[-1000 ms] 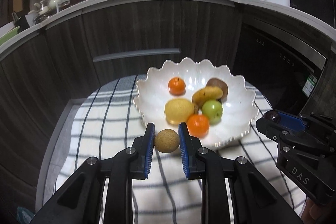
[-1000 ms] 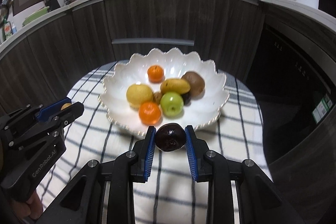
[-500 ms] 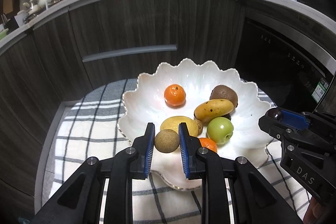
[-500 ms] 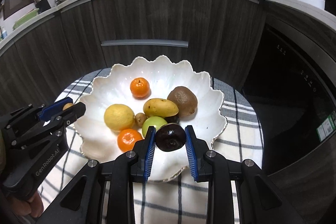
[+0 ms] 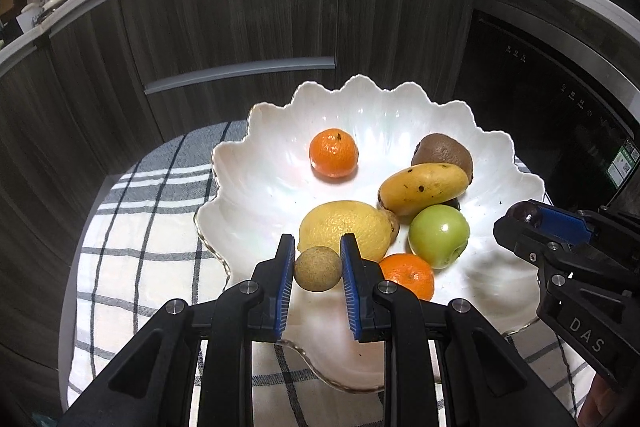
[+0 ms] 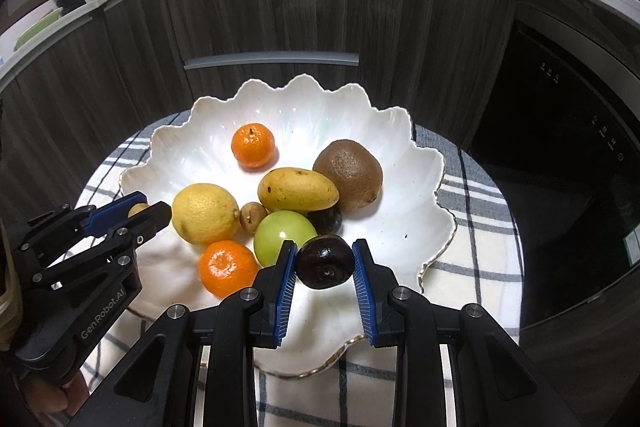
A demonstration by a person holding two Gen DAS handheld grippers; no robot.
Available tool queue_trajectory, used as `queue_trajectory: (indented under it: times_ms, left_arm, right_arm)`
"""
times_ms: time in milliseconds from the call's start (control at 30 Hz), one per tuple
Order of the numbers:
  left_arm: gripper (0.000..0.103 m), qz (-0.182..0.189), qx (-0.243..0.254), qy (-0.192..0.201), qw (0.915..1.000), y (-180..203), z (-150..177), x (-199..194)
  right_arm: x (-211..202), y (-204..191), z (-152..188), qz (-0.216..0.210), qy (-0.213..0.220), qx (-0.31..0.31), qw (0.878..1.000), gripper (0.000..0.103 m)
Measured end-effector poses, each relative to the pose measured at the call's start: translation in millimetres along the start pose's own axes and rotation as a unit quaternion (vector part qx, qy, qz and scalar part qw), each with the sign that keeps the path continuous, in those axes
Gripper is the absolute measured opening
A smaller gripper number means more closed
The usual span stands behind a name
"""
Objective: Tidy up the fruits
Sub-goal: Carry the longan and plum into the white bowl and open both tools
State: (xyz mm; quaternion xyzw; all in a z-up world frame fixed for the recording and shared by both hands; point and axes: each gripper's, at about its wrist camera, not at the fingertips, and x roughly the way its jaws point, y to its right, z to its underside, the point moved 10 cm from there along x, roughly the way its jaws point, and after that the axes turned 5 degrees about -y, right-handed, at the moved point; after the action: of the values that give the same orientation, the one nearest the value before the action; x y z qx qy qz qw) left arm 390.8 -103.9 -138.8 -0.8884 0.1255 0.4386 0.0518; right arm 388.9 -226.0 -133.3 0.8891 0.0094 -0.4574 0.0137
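The small round tan-brown fruit [image 5: 318,268] is clamped in the left tool [image 5: 316,281] over the near rim of the white scalloped ceramic bowl [image 5: 256,163]. The dark purple round fruit [image 6: 325,261] is clamped in the right tool [image 6: 325,277] over the same rim, beside the green apple [image 6: 280,233].

Fruit is crowding the bowl's [image 6: 404,131] middle: lemon [image 6: 206,213], mango [image 6: 298,189], kiwi [image 6: 348,175], apple [image 6: 284,235] and the near orange [image 6: 228,269] are sitting touching or just apart. The far orange [image 6: 253,145] is sitting alone. Bare white floor is lying open along the bowl's left, far and right edges.
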Motion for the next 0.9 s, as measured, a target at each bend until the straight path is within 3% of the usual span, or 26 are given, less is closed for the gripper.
queue_trajectory:
  times_ms: [167, 333, 400, 500, 567, 633, 700, 900]
  left_arm:
    - [0.024, -0.002, -0.002, -0.008, 1.0, -2, 3, 5]
    - [0.043, -0.012, -0.007, -0.011, 0.9998, -6, 6, 5]
    - [0.055, -0.019, -0.007, -0.009, 0.9997, -8, 6, 2]
    - [0.062, -0.031, -0.01, -0.003, 0.9995, -12, 6, -2]
    - [0.065, -0.037, -0.011, -0.001, 0.9992, -14, 5, -5]
    - [0.07, -0.043, -0.014, 0.001, 0.999, -16, 4, -10]
    - [0.083, -0.047, -0.017, 0.006, 0.9987, -18, 2, -16]
    - [0.089, -0.059, -0.017, 0.027, 0.9978, -19, 1, -46]
  right_arm:
    - [4, -1, 1, 0.004, -0.005, -0.005, 1.0, 0.03]
    - [5, 1, 2, 0.015, -0.007, -0.007, 1.0, 0.032]
    - [0, 1, 1, 0.026, 0.002, -0.011, 1.0, 0.048]
    - [-8, 4, -3, 0.044, 0.017, -0.013, 0.999, 0.072]
    - [-13, 7, -5, 0.056, 0.026, -0.01, 0.998, 0.08]
    - [-17, 10, -7, 0.066, 0.029, -0.005, 0.997, 0.081]
    - [-21, 12, -7, 0.068, 0.029, 0.0, 0.997, 0.081]
    - [-38, 14, -3, 0.067, 0.035, 0.012, 0.997, 0.081]
